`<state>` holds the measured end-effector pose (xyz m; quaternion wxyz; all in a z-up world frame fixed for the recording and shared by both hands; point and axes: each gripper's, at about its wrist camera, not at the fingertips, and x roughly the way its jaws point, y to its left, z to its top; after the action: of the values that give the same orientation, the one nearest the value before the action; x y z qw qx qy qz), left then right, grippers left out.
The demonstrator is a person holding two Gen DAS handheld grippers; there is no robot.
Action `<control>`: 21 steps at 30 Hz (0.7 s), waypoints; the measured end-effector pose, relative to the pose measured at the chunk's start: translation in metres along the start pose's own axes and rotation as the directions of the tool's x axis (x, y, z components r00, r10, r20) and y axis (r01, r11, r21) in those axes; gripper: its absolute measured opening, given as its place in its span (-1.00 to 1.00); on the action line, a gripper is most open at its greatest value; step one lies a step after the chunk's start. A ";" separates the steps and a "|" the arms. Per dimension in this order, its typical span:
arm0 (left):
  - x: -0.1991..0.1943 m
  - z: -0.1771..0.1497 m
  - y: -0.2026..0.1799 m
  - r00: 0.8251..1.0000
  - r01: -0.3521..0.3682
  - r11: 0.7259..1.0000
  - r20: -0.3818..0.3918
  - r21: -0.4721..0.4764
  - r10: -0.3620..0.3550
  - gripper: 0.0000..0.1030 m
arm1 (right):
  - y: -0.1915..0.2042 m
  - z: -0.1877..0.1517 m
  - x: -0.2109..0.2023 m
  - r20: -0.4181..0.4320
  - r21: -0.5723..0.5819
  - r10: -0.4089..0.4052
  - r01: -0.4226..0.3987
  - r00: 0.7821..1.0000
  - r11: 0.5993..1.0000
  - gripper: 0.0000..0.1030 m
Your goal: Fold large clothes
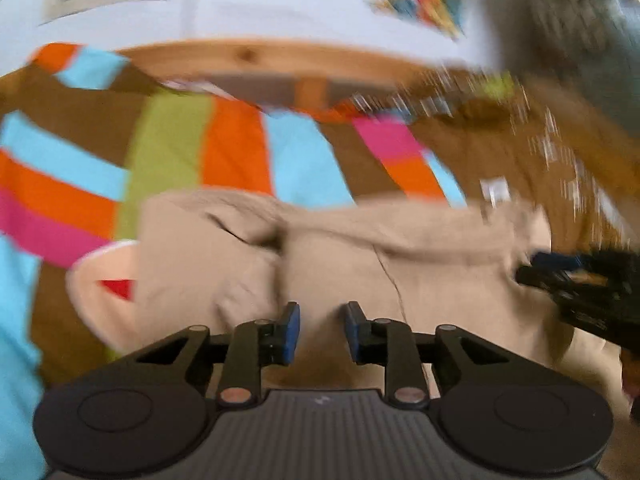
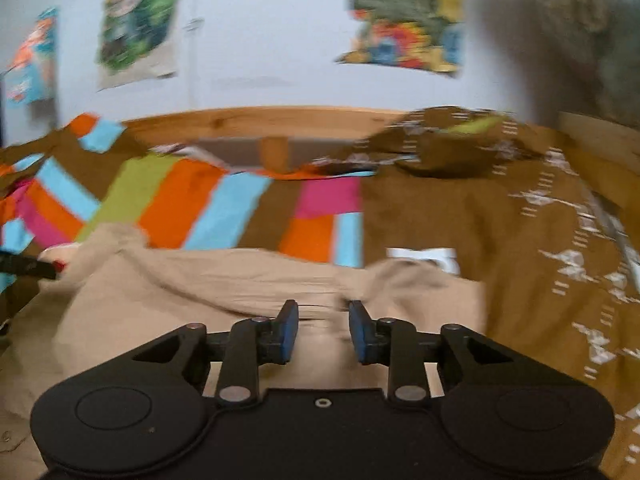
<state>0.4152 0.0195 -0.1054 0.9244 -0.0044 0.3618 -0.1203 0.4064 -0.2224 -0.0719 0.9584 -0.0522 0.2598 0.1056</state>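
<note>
Left gripper (image 1: 320, 330), right gripper (image 2: 323, 330) both part-open, empty over beige garment (image 1: 340, 264) on bed; regrip near edge corners evenly, keep fold line straight

- The right gripper (image 2: 323, 330) stood with jaws parted, nothing between its blue pads (image 2: 289, 332).
- A beige garment (image 2: 208, 280) lay rumpled beneath it on a striped bedspread (image 2: 208, 200).
- Blur made the brown cloth (image 2: 480, 232) hard to read.
</note>
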 end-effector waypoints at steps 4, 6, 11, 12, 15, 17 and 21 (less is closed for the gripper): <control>0.045 -0.013 -0.008 0.991 -0.049 0.999 -0.121 0.024 0.052 -0.45 | 0.019 -0.021 0.040 -0.106 -0.118 -0.027 0.014 0.994 0.993 -0.41; 0.048 -0.013 -0.005 0.991 -0.044 0.999 -0.123 -0.001 0.043 -0.45 | 0.016 -0.031 0.055 -0.128 -0.117 -0.030 0.015 0.991 0.993 -0.41; 0.006 -0.003 0.008 0.992 -0.017 0.999 -0.122 -0.037 0.013 -0.03 | 0.004 -0.021 0.036 -0.120 -0.025 0.032 -0.036 0.992 0.999 -0.28; -0.011 -0.004 0.009 0.995 -0.022 0.999 -0.095 -0.033 0.019 0.30 | 0.001 -0.018 0.022 -0.108 -0.025 0.049 -0.052 0.993 0.998 -0.14; -0.063 -0.016 0.005 1.000 -0.020 1.000 -0.008 -0.020 0.019 0.76 | -0.007 -0.018 -0.031 -0.069 -0.052 0.072 -0.075 0.995 0.996 0.07; -0.092 -0.023 0.000 1.000 -0.016 1.000 0.017 -0.003 0.017 0.92 | -0.013 -0.023 -0.070 -0.054 -0.063 0.087 -0.090 0.995 0.994 0.19; -0.150 -0.050 -0.012 1.000 -0.006 0.999 0.020 0.045 0.006 0.99 | -0.012 -0.040 -0.146 -0.037 -0.070 0.092 -0.094 0.995 0.993 0.46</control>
<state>0.2733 0.0453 -0.0410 0.9282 0.0164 0.3500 -0.1256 0.2665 -0.2662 -0.0312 0.9454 -0.0764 0.2742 0.1585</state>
